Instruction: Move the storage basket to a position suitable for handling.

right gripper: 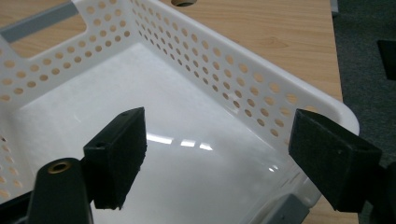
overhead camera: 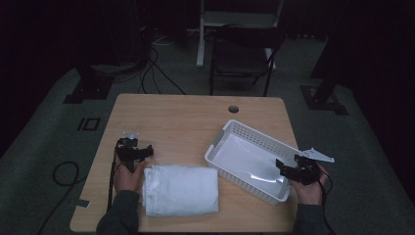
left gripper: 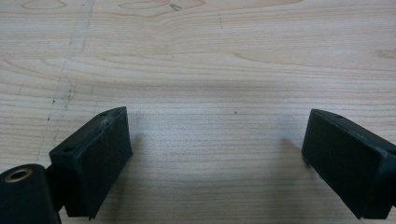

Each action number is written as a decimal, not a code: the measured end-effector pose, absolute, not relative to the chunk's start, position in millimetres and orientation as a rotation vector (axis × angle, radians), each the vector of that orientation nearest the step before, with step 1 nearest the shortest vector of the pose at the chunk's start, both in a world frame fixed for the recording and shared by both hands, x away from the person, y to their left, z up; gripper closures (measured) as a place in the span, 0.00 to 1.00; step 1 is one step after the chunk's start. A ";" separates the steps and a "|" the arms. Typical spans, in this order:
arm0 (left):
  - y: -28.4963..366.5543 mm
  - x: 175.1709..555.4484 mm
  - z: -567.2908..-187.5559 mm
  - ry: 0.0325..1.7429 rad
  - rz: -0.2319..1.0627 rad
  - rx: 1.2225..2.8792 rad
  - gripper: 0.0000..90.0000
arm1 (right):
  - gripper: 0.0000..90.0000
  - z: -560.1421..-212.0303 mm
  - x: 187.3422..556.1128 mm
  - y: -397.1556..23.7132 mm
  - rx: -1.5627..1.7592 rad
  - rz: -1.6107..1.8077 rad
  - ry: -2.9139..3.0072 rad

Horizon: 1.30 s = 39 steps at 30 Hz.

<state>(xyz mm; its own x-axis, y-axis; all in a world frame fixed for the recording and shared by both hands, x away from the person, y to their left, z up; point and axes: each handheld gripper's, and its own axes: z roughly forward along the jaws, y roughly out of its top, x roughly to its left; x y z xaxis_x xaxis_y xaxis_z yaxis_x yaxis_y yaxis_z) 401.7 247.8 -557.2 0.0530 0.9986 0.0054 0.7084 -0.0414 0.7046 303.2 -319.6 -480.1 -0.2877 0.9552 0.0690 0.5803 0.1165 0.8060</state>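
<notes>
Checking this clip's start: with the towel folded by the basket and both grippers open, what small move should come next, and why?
Probably swing the left gripper right onto the towel's near edge. Its jaws stand open over bare table, beside the towel's left corner, holding nothing. The right gripper hangs open over the empty basket, so the towel looks like the thing to go in.

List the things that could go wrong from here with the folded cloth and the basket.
The folded white cloth may come unfolded if only the left gripper, open over bare table beside it, lifts one edge. The white basket lies skewed with a corner near the table's right edge; a nudge from the open right gripper above it could push it off.
</notes>
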 end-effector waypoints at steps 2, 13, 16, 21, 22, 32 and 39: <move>247.8 401.6 -557.2 1.708 0.710 1.805 0.09 | 0.21 -480.6 302.1 -318.9 1.481 1.036 1.929; 247.8 401.7 -557.2 1.708 0.710 1.806 0.09 | 0.21 -481.7 300.5 -321.6 1.498 1.024 1.914; 247.8 401.7 -557.2 1.709 0.710 1.806 0.09 | 0.21 -482.3 299.7 -323.3 1.508 1.015 1.909; 247.7 401.8 -557.2 1.709 0.710 1.804 0.09 | 0.21 -483.7 296.3 -328.9 1.525 0.998 1.894; 247.8 401.8 -557.1 1.709 0.709 1.806 0.09 | 0.21 -483.8 295.4 -330.2 1.531 0.992 1.889; 258.0 399.1 -557.3 1.753 0.725 1.776 0.07 | 0.22 -489.2 287.3 -335.9 1.572 0.940 1.897; 259.9 396.0 -557.0 1.719 0.708 1.808 0.07 | 0.34 -494.9 279.7 -338.8 1.602 0.938 1.918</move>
